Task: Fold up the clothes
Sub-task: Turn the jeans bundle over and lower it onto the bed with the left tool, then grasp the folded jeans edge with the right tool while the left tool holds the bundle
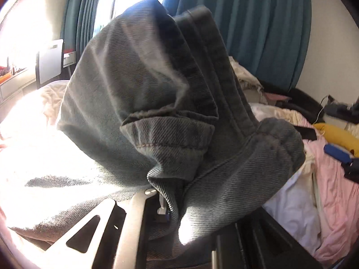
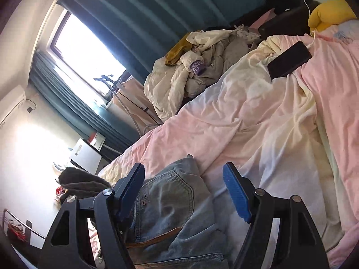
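A pair of faded blue jeans (image 1: 157,103) fills the left wrist view, bunched and lifted off the bed, hems and seams showing. My left gripper (image 1: 166,201) is shut on the jeans; the denim drapes over and hides most of its fingers. In the right wrist view the jeans' seat with a back pocket (image 2: 170,204) lies on the pink and white duvet (image 2: 258,123). My right gripper (image 2: 184,179) is open, its blue-padded fingers either side of the pocket area, just above the denim. The right gripper also shows at the right edge of the left wrist view (image 1: 343,157).
A heap of cream and mustard clothes (image 2: 197,71) lies at the bed's far side. A black phone (image 2: 289,60) rests on the duvet. A yellow plush toy (image 2: 327,13) sits by the headboard. Teal curtains (image 2: 139,22) and a bright window are behind. A dark garment (image 2: 83,179) lies left.
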{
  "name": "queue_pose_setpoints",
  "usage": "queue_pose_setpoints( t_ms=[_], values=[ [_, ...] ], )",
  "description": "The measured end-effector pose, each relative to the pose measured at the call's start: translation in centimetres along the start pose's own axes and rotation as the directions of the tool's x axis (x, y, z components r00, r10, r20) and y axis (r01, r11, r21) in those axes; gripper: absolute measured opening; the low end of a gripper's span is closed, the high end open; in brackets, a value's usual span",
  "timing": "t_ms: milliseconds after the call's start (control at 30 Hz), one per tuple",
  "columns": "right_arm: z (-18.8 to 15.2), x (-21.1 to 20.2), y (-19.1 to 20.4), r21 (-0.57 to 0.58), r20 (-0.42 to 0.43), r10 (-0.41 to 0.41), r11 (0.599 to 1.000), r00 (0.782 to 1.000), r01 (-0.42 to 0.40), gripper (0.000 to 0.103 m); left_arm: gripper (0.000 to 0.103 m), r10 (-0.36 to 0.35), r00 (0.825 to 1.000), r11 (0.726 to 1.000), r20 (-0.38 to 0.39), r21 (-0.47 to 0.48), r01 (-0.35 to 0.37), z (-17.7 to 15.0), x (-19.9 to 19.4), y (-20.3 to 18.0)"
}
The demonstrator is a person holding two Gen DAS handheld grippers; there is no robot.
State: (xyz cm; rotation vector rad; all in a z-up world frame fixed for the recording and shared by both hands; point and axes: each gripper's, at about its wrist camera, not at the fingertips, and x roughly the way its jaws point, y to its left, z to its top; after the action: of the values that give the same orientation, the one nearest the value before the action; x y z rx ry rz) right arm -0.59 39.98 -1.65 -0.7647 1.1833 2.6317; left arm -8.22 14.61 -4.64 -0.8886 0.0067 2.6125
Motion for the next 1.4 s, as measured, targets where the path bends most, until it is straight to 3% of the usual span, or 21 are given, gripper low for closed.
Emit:
queue_pose_setpoints(
  t_ms=[100,200,333,400,433,567,667,767,833,967,1100,1233,1300,1400],
  values=[
    [-0.1,0.6,-0.4,0.017,-0.024,0.008,1.0,1.0,-0.008,0.073,0.013,0.021,1.0,0.999,-0.023,0.047,-0.02,-0.6,0.6,-0.3],
    [-0.3,1.1,-0.4,0.011,-0.04,0.01,1.0,0.999,-0.01,0.073,0.022,0.015,0.999,0.997,-0.036,0.074,-0.013,-0.3,1.0,0.1],
    [-0.6,1.7,-0.3,0.002,-0.061,0.016,1.0,0.998,-0.016,0.073,0.053,-0.026,0.998,0.991,-0.054,0.132,0.033,-0.5,-0.4,0.4],
    [-0.7,2.0,-0.3,0.003,-0.078,0.027,1.0,0.997,-0.027,0.073,0.059,-0.036,0.998,0.984,-0.057,0.171,0.045,0.2,-1.2,0.1],
    [-0.8,2.2,-0.2,0.004,-0.092,0.037,0.999,0.995,-0.037,0.073,0.06,-0.037,0.998,0.98,-0.06,0.192,0.048,-1.2,-1.4,0.0],
    [-1.1,3.0,-0.1,0.011,-0.147,0.08,0.997,0.986,-0.079,0.073,0.06,-0.067,0.994,0.97,-0.089,0.226,0.085,-0.3,-2.6,-3.0],
    [-1.4,3.7,0.5,0.002,-0.197,0.118,0.993,0.973,-0.12,0.073,0.06,-0.13,0.985,0.963,-0.11,0.224,0.152,-0.5,-5.5,-2.3],
    [-2.1,5.0,1.1,0.019,-0.276,0.187,0.982,0.943,-0.189,0.073,0.06,-0.185,0.975,0.949,-0.119,0.236,0.209,-0.4,-7.8,-1.7],
    [-2.5,5.7,1.8,0.014,-0.312,0.209,0.976,0.927,-0.216,0.073,0.06,-0.153,0.982,0.944,-0.112,0.278,0.179,-0.3,-8.4,-1.5],
    [-2.8,8.3,3.9,-0.032,-0.39,0.239,0.961,0.889,-0.273,0.072,0.06,-0.116,0.986,0.94,-0.119,0.307,0.148,-0.4,-7.8,-0.6],
    [-3.2,11.5,6.1,-0.1,-0.457,0.238,0.944,0.857,-0.315,0.068,0.06,-0.151,0.98,0.948,-0.128,0.261,0.18,-0.5,-6.2,-0.2],
    [-3.0,14.5,7.3,-0.156,-0.478,0.225,0.93,0.849,-0.334,0.066,0.059,-0.195,0.974,0.932,-0.113,0.287,0.22,-0.7,-4.9,-1.0],
    [-2.9,16.3,7.5,-0.16,-0.493,0.227,0.926,0.84,-0.343,0.065,0.053,-0.2,0.973,0.927,-0.113,0.3,0.225,-0.9,-3.9,-1.3],
    [-2.8,18.5,7.4,-0.182,-0.49,0.21,0.925,0.846,-0.335,0.065,0.048,-0.193,0.977,0.927,-0.091,0.31,0.212,-1.1,-2.8,-1.3]
  ],
)
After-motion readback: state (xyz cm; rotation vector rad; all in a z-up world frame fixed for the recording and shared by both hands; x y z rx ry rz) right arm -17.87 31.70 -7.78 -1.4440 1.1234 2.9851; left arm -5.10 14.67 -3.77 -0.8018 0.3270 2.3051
